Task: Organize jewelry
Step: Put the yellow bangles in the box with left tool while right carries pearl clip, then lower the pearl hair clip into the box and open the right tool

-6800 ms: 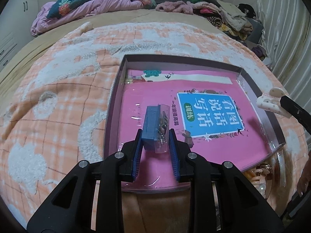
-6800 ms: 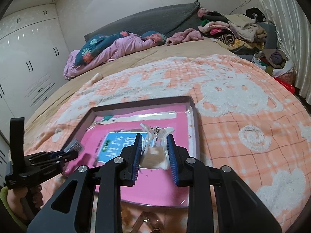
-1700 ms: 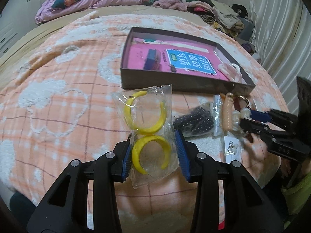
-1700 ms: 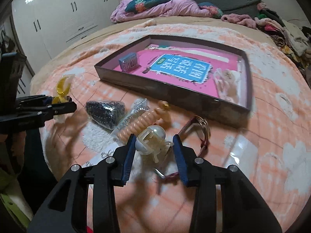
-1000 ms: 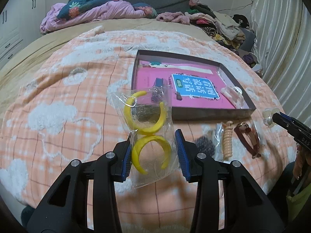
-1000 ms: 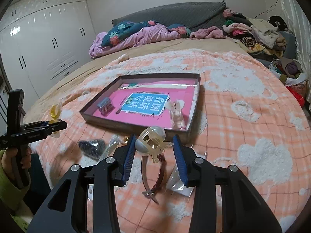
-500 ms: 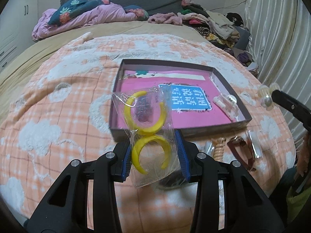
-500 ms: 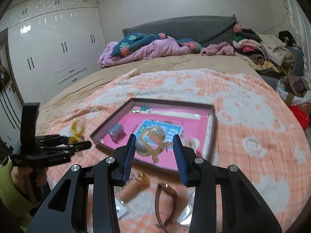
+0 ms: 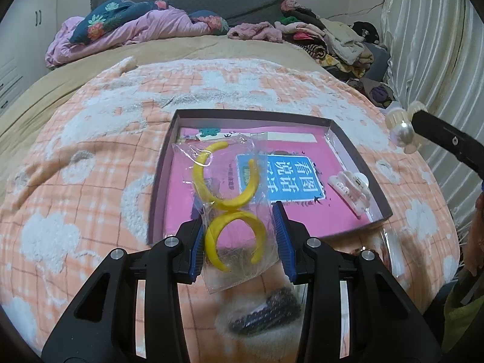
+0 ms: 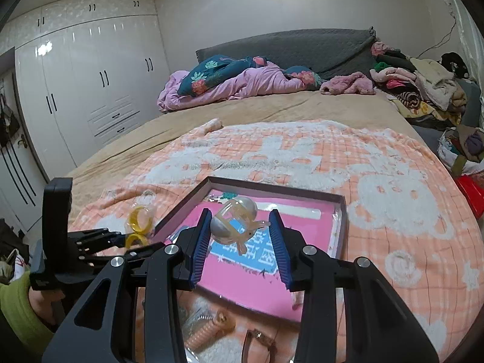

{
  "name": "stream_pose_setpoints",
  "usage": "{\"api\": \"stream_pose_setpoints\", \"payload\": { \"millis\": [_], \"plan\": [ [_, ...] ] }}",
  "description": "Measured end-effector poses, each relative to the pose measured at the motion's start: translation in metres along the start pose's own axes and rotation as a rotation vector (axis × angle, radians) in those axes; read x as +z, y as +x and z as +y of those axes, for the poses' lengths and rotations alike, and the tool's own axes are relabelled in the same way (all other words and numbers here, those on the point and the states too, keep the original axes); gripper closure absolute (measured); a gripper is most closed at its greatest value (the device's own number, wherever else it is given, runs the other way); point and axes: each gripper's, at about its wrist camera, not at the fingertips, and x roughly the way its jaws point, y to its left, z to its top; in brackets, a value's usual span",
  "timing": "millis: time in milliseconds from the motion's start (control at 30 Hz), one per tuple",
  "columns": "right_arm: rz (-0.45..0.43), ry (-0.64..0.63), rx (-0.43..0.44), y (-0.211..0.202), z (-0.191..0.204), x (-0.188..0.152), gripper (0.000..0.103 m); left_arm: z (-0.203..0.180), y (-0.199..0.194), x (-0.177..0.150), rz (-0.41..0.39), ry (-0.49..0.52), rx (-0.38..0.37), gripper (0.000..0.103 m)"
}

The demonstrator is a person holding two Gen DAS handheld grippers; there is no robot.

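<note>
My left gripper point(image 9: 239, 239) is shut on a clear bag of yellow hoop earrings point(image 9: 230, 199), held above the near edge of the dark box point(image 9: 163, 163) with a pink book inside. A white hair clip point(image 9: 348, 186) lies in the box at right. My right gripper point(image 10: 240, 242) is shut on a pearl hair claw point(image 10: 234, 219), above the box's point(image 10: 341, 220) near part. In the left wrist view the claw point(image 9: 402, 128) shows at the far right. The left gripper point(image 10: 121, 239) and bag point(image 10: 139, 220) show at left in the right wrist view.
On the orange blanket before the box lie a bag of dark beads point(image 9: 266, 314), a peach spiral hair tie point(image 10: 208, 329) and a brown clip point(image 10: 260, 341). Bedding point(image 10: 236, 81) and clothes point(image 10: 423, 87) pile at the bed's head. Wardrobes point(image 10: 75, 90) stand left.
Both grippers have risen and moved forward toward the box, each keeping its item. The yellow hoops now hang over the box's near edge; the pearl claw sits above the box.
</note>
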Motion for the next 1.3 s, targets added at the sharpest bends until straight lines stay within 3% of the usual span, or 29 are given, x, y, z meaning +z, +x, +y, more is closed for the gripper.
{"api": "stream_pose_setpoints", "payload": {
  "millis": [433,767,967,1300],
  "plan": [
    [0.046,-0.033,0.033,0.05,-0.018,0.024,0.066,-0.014,0.044,0.017,0.07,0.02,0.025,0.071],
    [0.138,0.029,-0.049,0.092,-0.057,-0.001,0.066,-0.017,0.075,0.014,0.144,0.029,0.044,0.071],
    [0.176,0.067,-0.042,0.107,-0.066,-0.012,0.066,-0.018,0.084,0.011,0.154,0.035,0.042,0.07],
    [0.206,0.081,-0.069,0.115,-0.069,-0.019,0.065,-0.019,0.086,0.003,0.151,0.02,0.041,0.058]
  ]
}}
